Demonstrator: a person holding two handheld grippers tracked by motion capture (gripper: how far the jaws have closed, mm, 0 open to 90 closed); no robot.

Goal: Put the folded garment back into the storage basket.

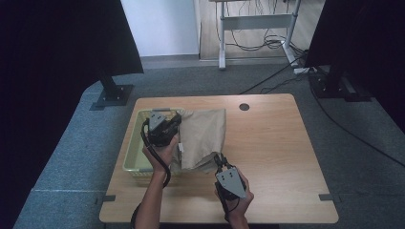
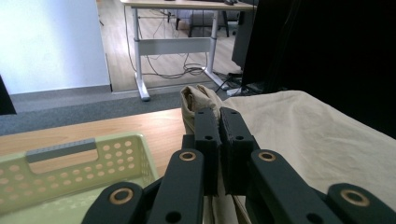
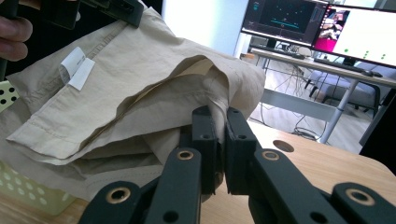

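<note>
Both sets of my fingers are clenched on the same beige garment, and that shared grip is what the next move turns on. The left gripper pinches a bunched fold at the cloth's far upper edge, its fingers pressed nearly together with fabric rising just beyond the tips. The right gripper bites a rolled hem at the near corner, its fingers likewise tight on the cloth.

From the left fingers the garment runs away to the right and toward me; from the right fingers it spreads up and to the left, its white care label facing out. The cloth's long axis lies roughly between the two grips, slack and sagging in the middle, so I judge it needs drawing apart before it can be laid flat or folded.

Below and just left of my left fingers sits the pale green perforated basket; part of the garment drapes over its edge. The bare wooden table lies open to the right of my right fingers, the nearer hand for setting the cloth down there.
</note>
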